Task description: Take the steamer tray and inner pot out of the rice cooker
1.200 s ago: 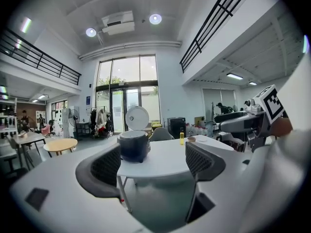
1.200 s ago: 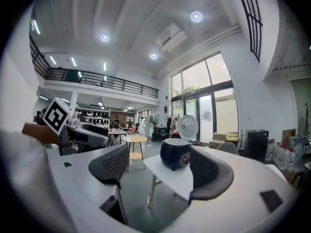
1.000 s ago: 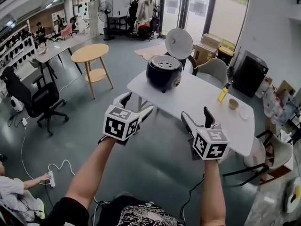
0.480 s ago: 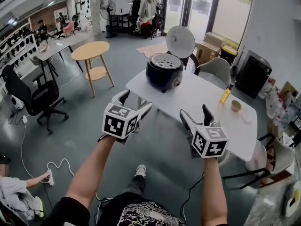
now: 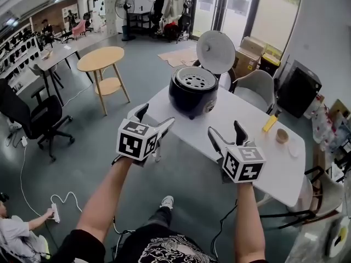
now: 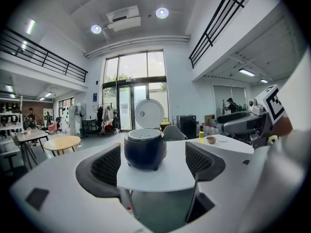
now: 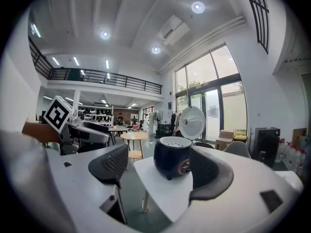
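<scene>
A dark round rice cooker (image 5: 192,92) stands on the near-left end of a white table (image 5: 241,127), its white lid (image 5: 215,51) raised. A pale steamer tray (image 5: 198,81) with holes sits in its top; the inner pot is hidden beneath. My left gripper (image 5: 153,118) hovers open off the table's left edge, short of the cooker. My right gripper (image 5: 227,134) hangs open over the table's front edge. The cooker (image 6: 144,147) shows centred between the left jaws, and the cooker (image 7: 173,162) shows between the right jaws, well ahead of both.
A yellow bottle (image 5: 271,121), a small brown bowl (image 5: 282,135) and a white dish (image 5: 295,147) sit on the table's right half. Grey chairs (image 5: 256,88) stand behind it. A round wooden table (image 5: 100,58) and a black office chair (image 5: 33,114) are to the left.
The cooker and table have come nearer and larger in the head view as I walk toward them. Both grippers stay open and hold the same pose.
</scene>
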Tool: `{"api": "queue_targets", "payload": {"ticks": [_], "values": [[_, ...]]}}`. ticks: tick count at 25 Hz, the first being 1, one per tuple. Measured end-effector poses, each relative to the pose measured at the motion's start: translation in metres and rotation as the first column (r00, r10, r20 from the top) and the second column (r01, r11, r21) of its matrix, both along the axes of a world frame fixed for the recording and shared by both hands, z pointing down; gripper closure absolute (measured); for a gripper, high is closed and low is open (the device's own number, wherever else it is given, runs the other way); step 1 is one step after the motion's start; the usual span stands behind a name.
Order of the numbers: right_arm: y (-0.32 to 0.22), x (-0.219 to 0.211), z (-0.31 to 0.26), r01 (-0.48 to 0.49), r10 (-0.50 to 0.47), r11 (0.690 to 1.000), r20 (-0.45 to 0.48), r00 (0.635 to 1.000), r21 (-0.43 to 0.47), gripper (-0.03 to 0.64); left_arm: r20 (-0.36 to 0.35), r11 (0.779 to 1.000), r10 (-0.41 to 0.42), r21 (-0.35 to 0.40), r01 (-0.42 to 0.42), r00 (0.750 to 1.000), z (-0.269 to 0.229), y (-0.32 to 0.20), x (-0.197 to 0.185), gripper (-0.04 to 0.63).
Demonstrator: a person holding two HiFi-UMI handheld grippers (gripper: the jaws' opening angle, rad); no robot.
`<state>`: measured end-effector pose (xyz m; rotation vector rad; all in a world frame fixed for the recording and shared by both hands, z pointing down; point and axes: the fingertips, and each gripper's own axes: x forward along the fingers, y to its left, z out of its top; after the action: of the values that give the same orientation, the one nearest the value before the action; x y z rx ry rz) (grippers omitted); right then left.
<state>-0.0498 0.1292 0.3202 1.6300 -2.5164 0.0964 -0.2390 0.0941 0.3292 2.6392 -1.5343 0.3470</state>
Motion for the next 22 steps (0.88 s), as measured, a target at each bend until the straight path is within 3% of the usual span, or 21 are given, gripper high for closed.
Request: {"api": "queue_targets", "payload": {"ticks": [12, 22], "values": [[-0.300, -0.023, -0.007, -0.006, 0.004, 0.999, -0.030, 1.000, -0.049, 0.218, -0.012, 0.998, 0.042, -0.040, -0.042, 0.999, -0.005, -0.305, -0.011, 0.192], [-0.467, -0.067, 0.001, -0.002, -0.003, 0.997, -0.063, 0.998, -0.073, 0.218, -0.041, 0.996, 0.062, -0.057, -0.064, 0.997, 0.008, -0.473, -0.046, 0.192]]}}
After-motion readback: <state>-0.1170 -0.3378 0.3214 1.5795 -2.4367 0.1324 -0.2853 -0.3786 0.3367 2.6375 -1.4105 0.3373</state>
